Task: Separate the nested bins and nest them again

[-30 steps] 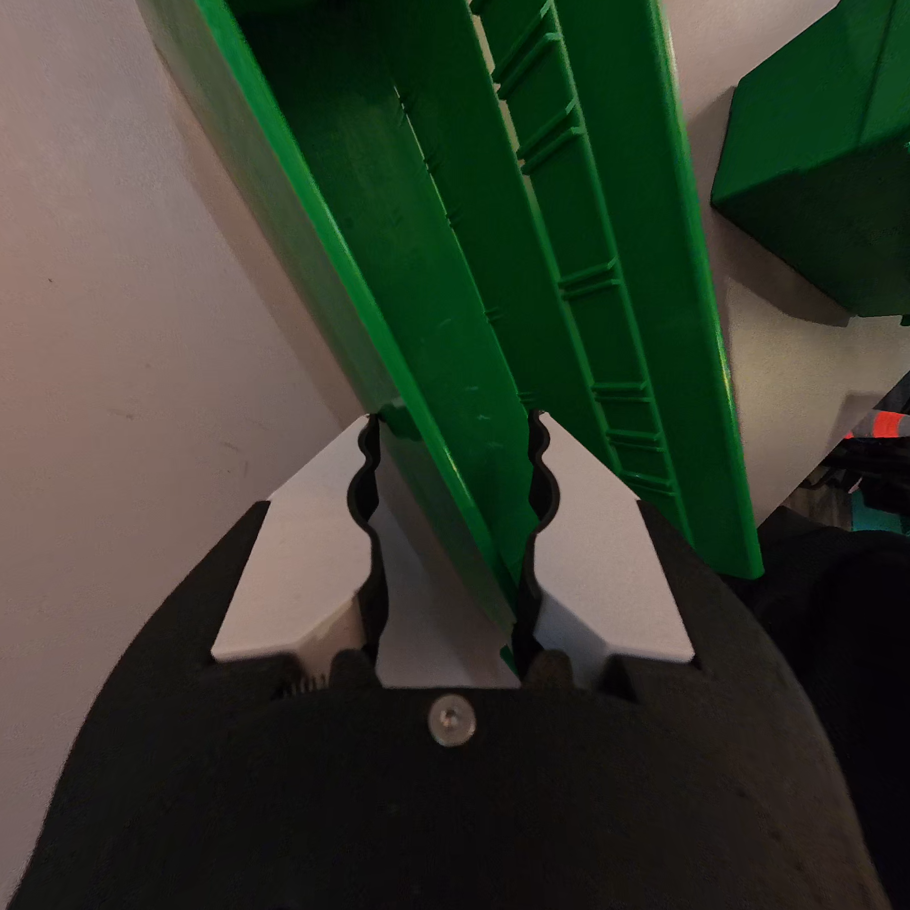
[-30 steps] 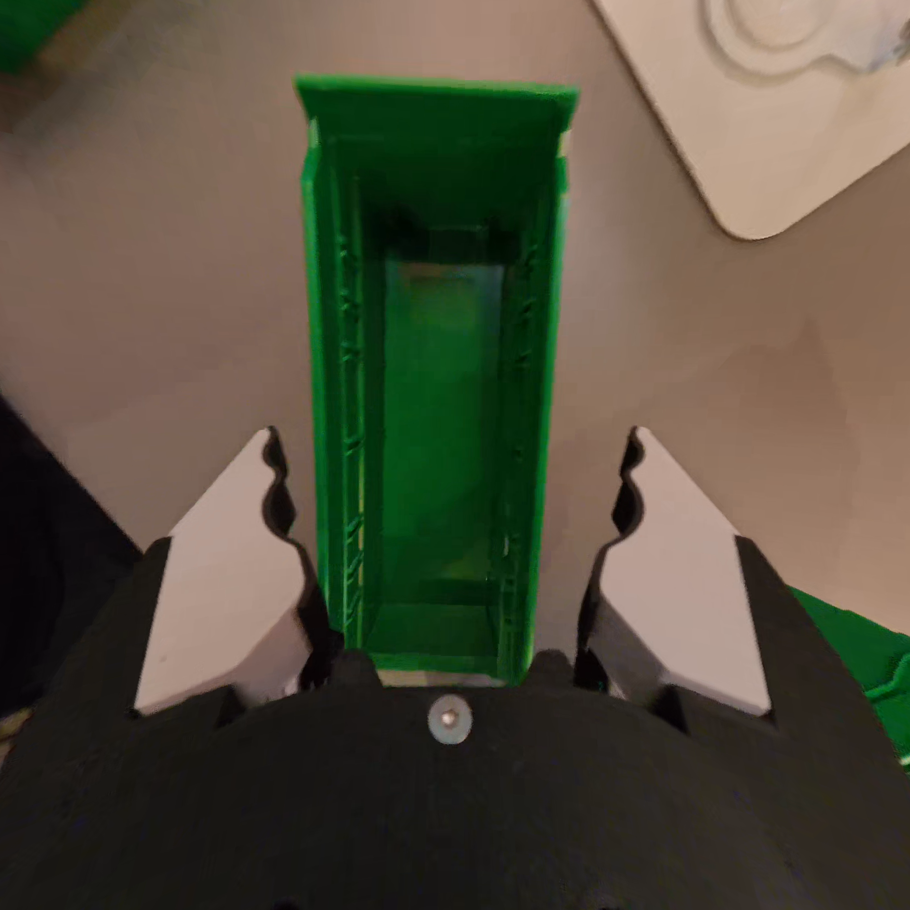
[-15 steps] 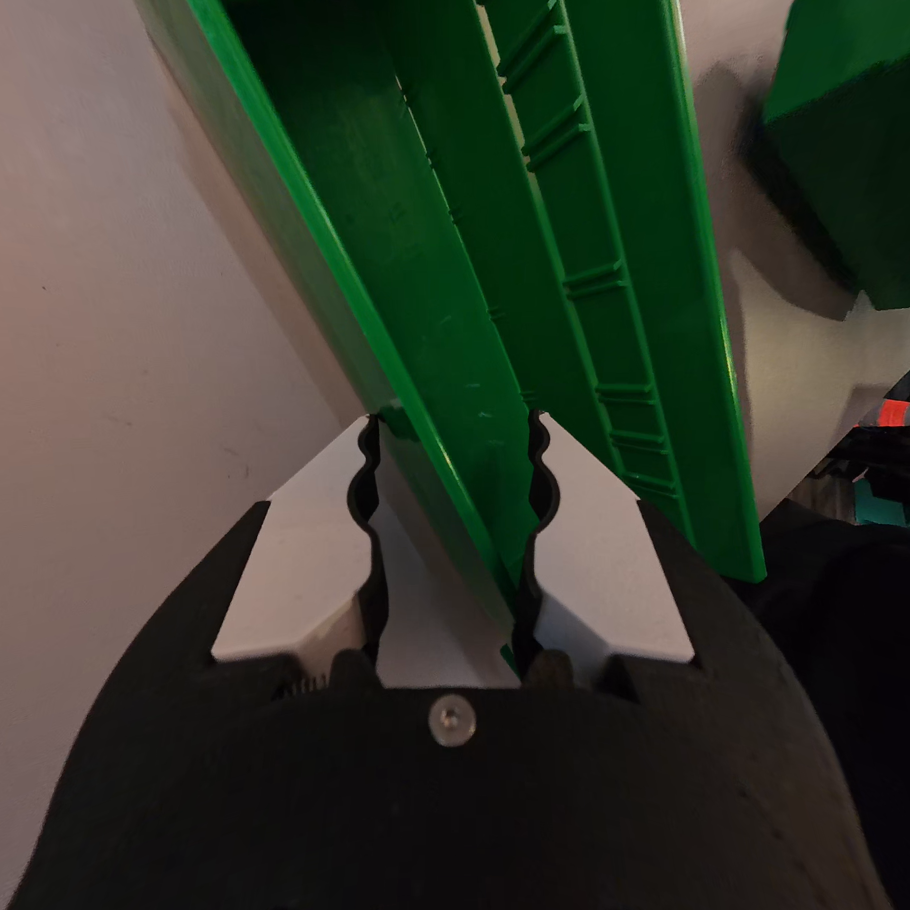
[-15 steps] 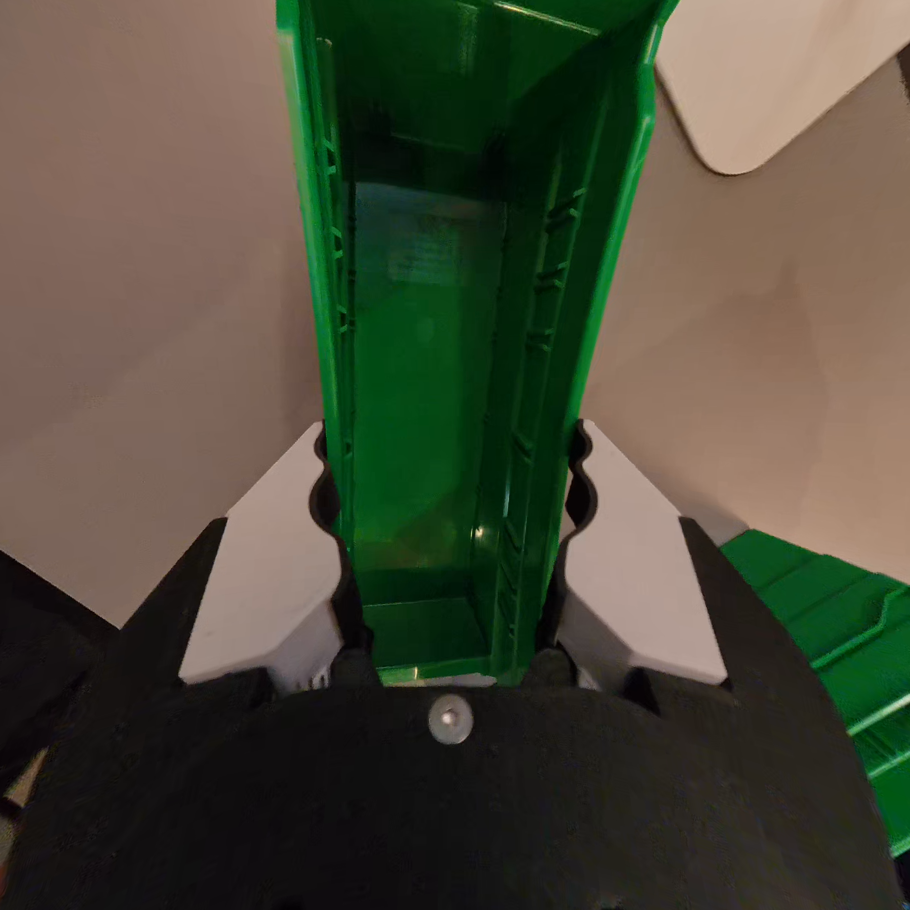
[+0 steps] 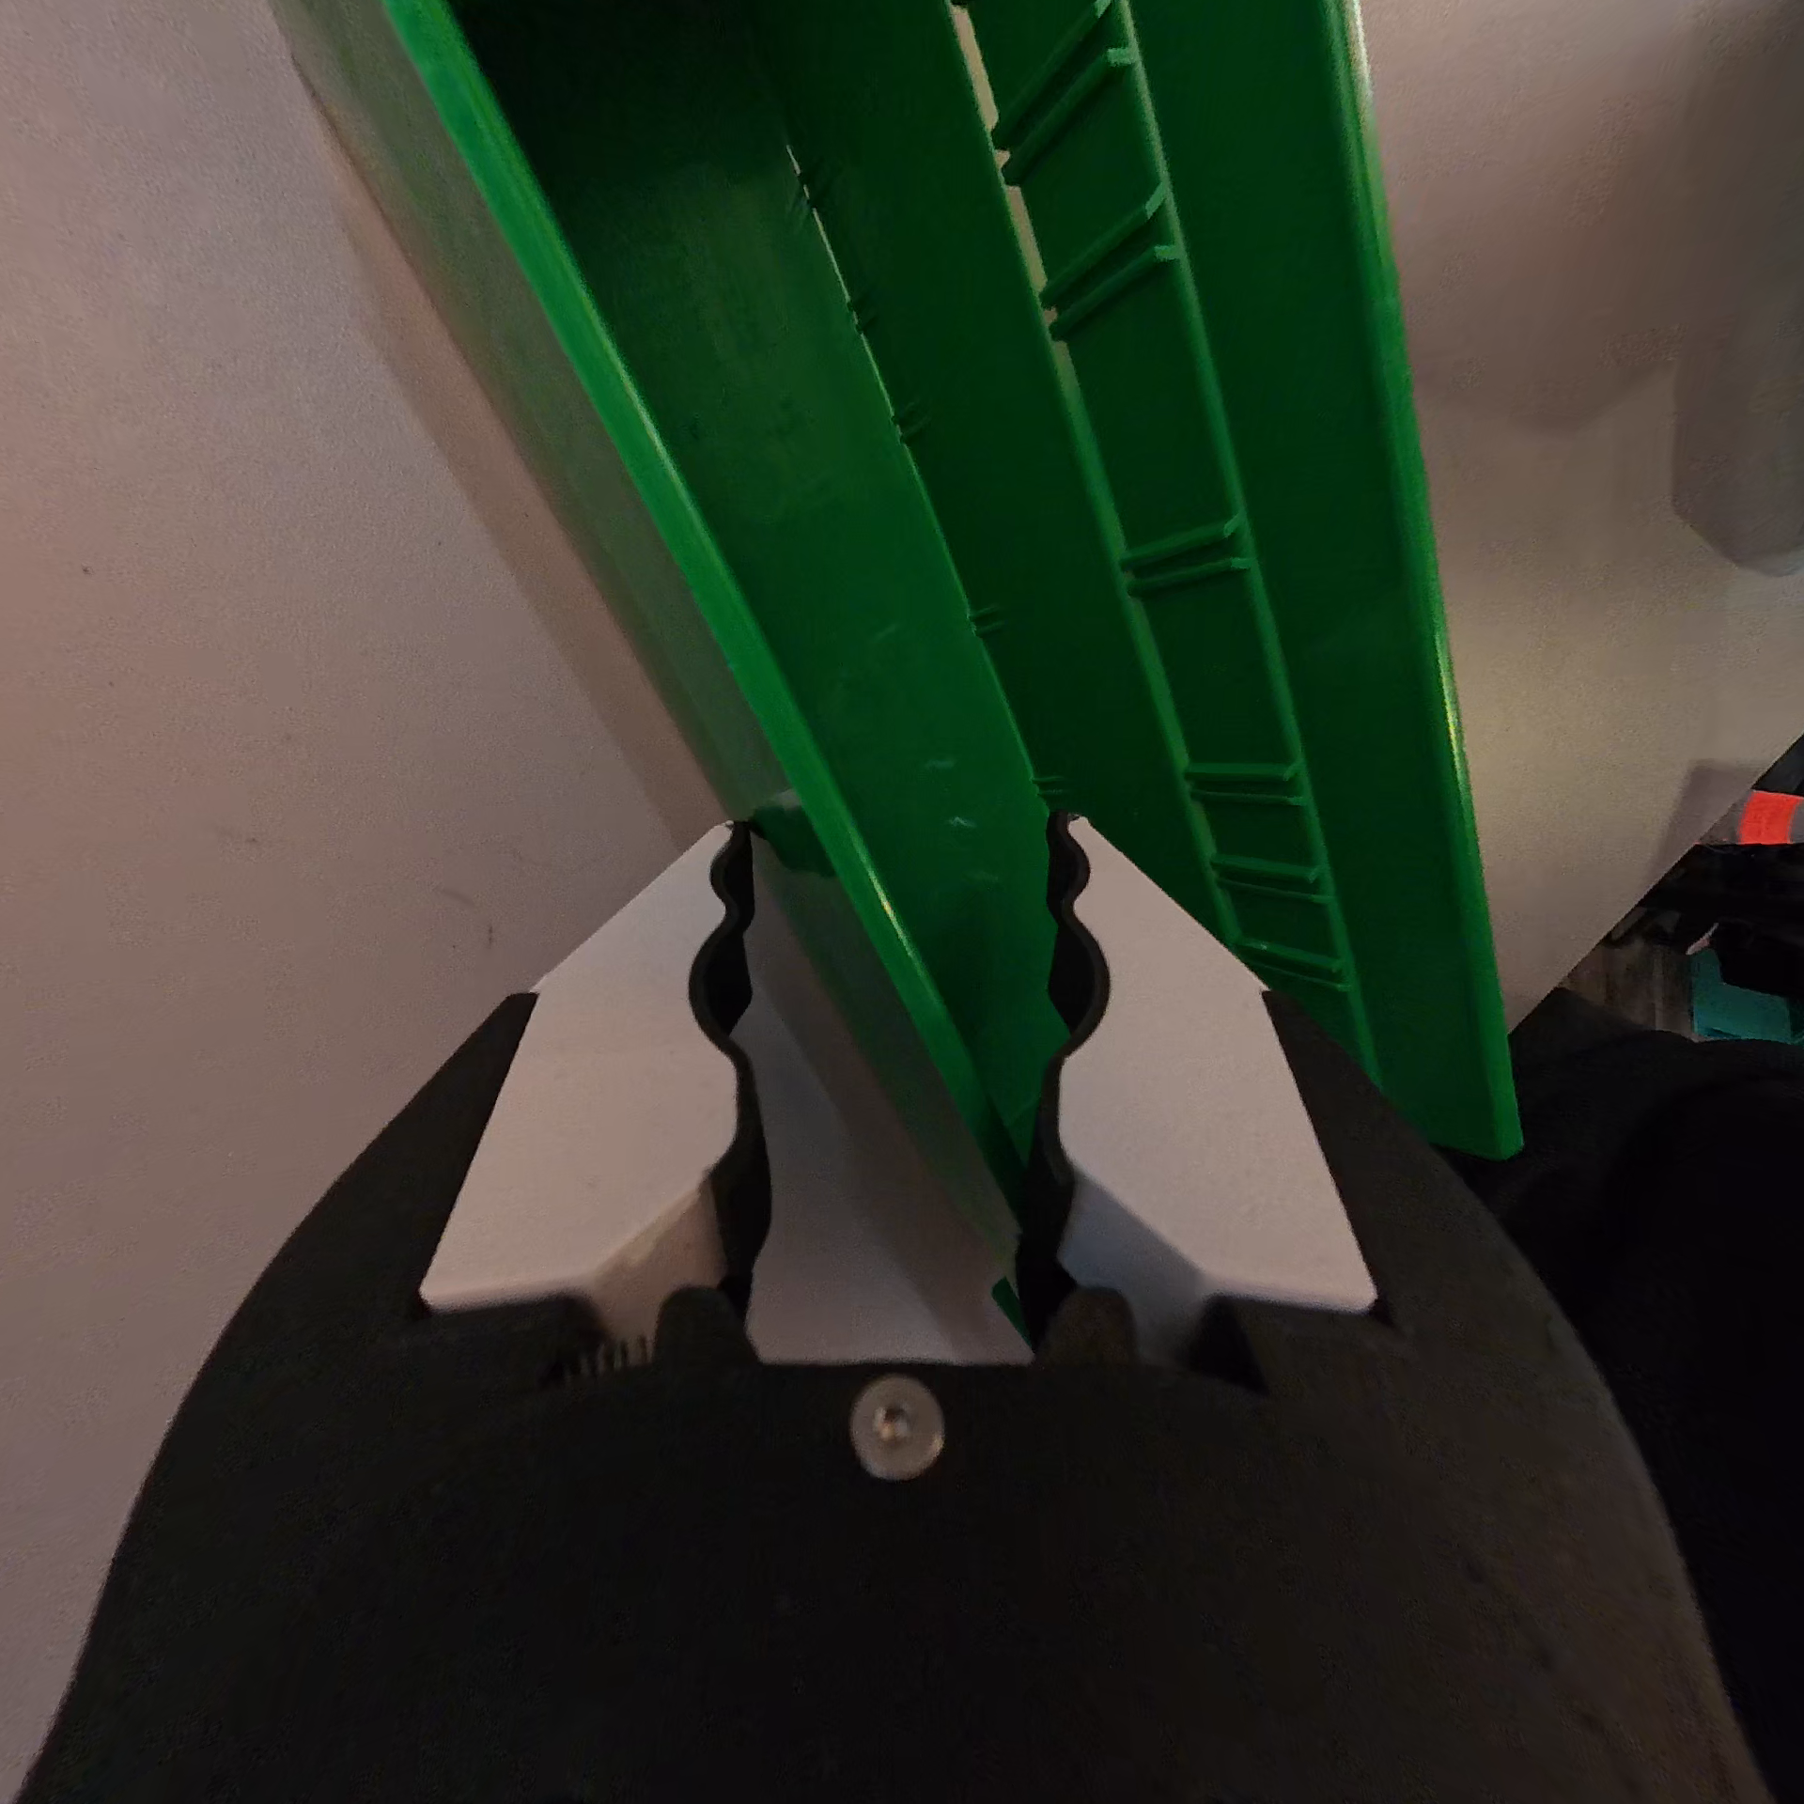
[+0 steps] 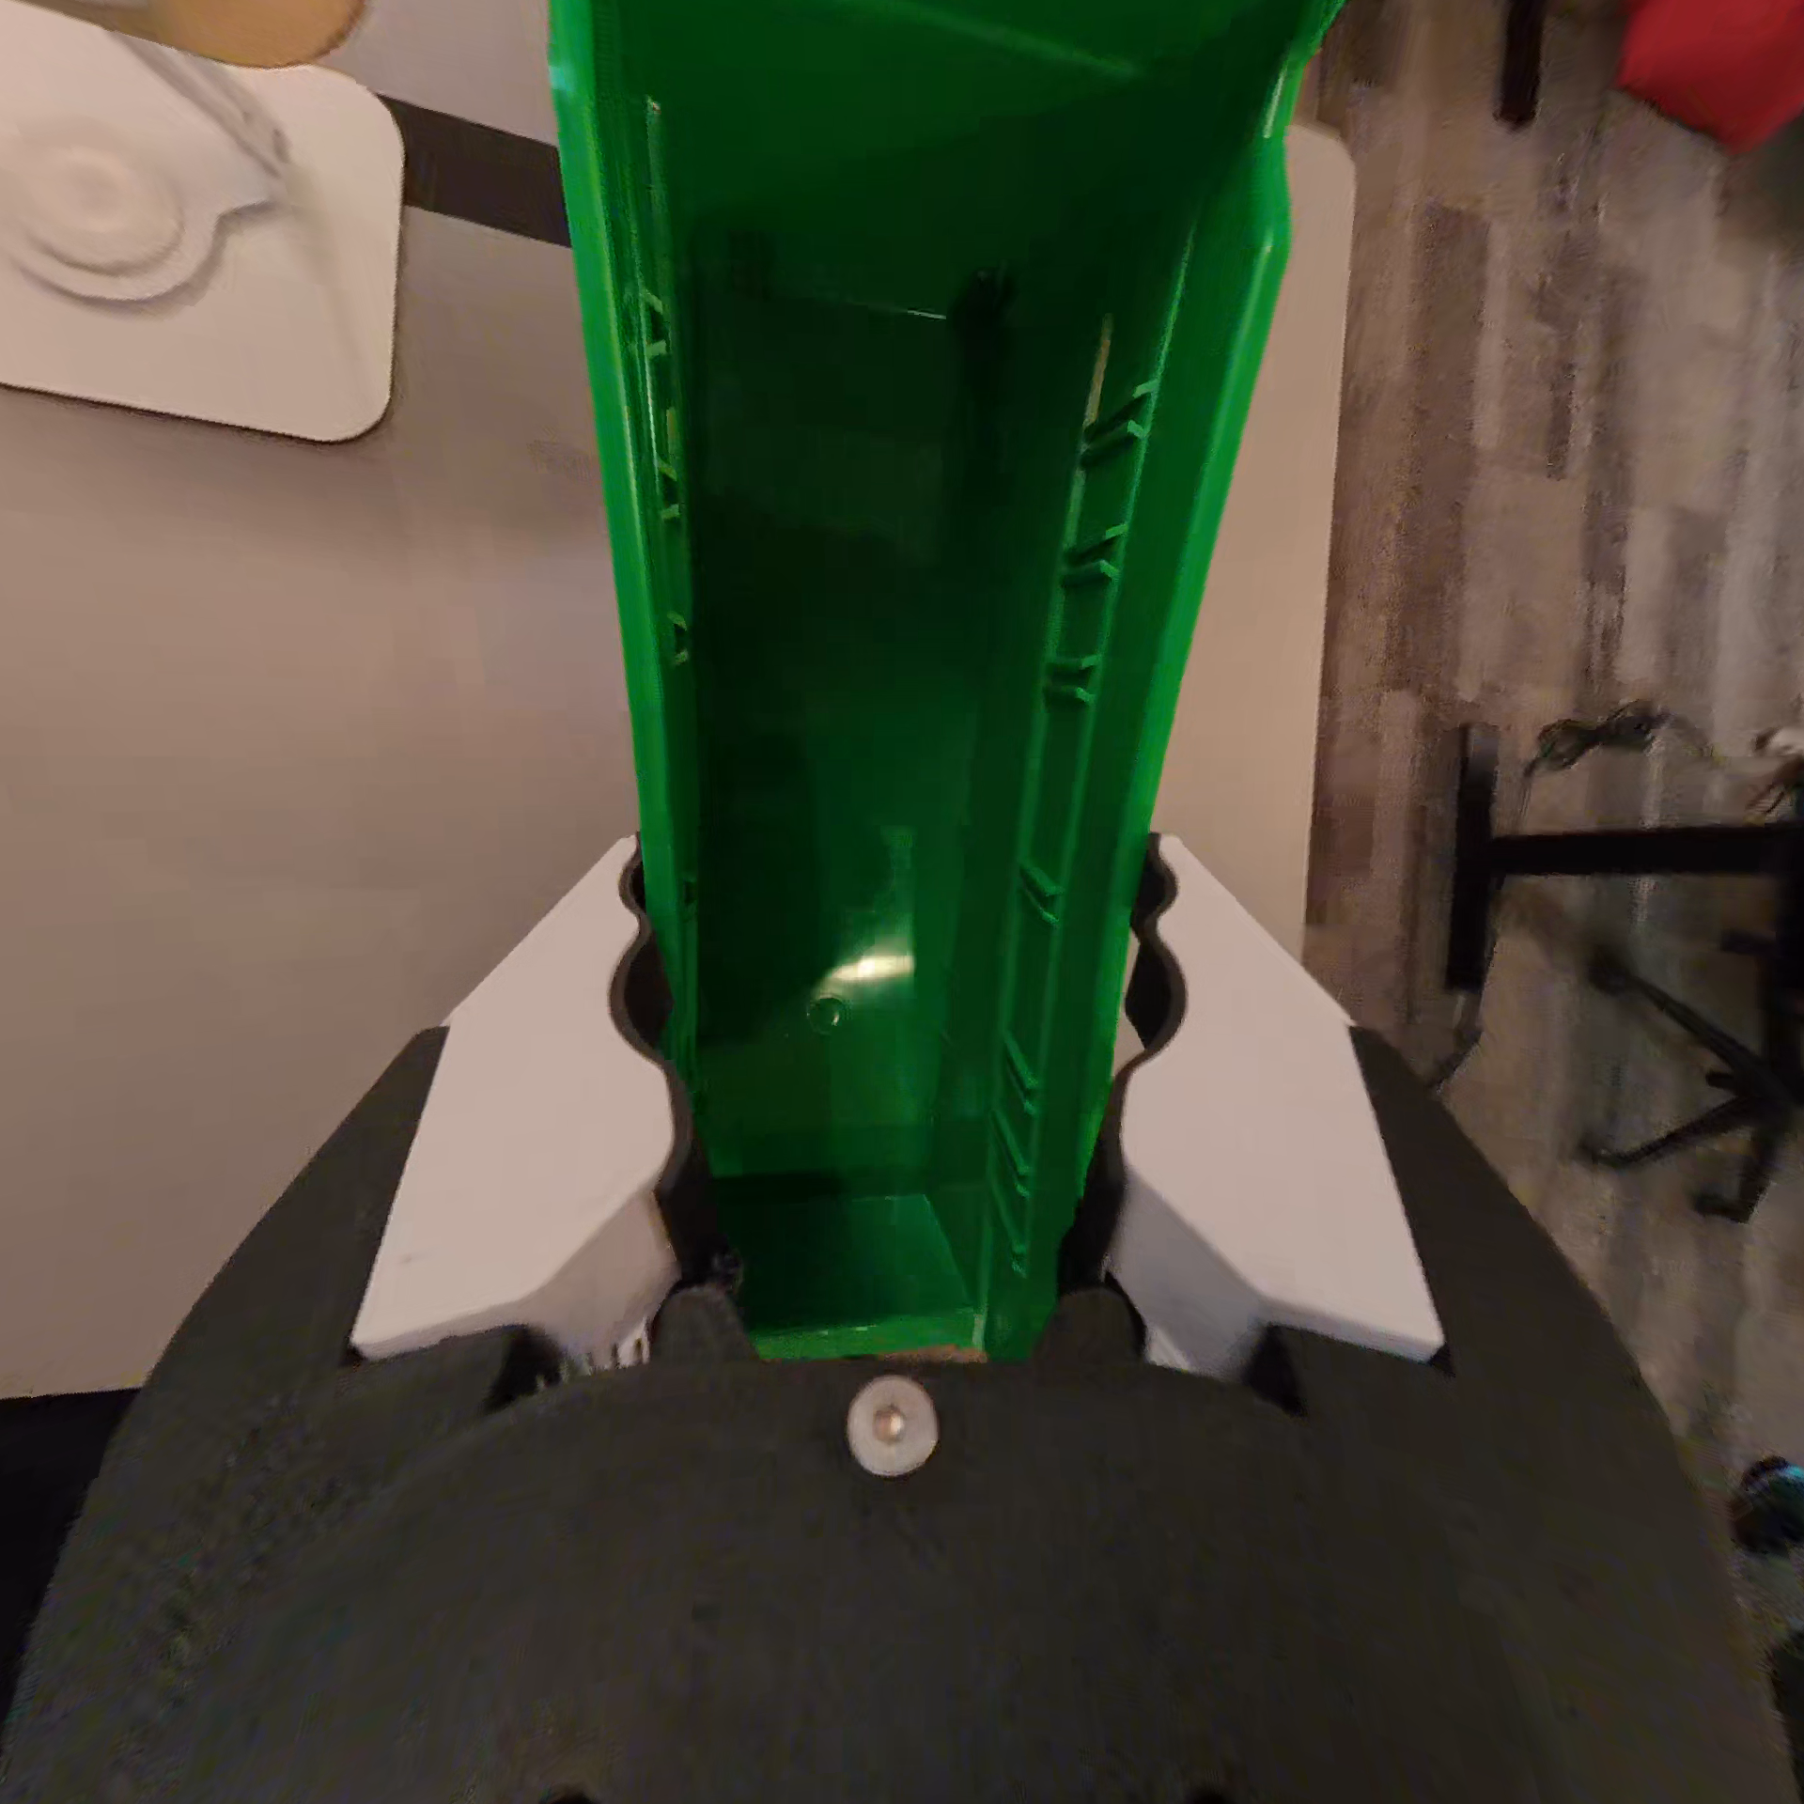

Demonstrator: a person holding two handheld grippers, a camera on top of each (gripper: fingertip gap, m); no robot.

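Note:
In the left wrist view, a long green bin (image 5: 879, 547) runs from the fingers toward the top of the frame, tilted to the left. My left gripper (image 5: 903, 840) is shut on its side wall, with its ribbed far wall to the right. In the right wrist view, a second long green bin (image 6: 879, 683) is seen from its open top. My right gripper (image 6: 893, 859) is shut across its near end, one finger on each outer wall, and holds it above the white table (image 6: 293, 732).
A white flat board (image 6: 195, 254) with a round moulded shape lies on the table at the upper left of the right wrist view. Right of the table edge there is wood-look floor (image 6: 1562, 488) with black stands (image 6: 1611, 879) and a red object (image 6: 1718, 59).
My right gripper closed on its bin, lifted it and swung it toward the table's edge. The other green bin left the upper right of the left wrist view. My left gripper kept its hold.

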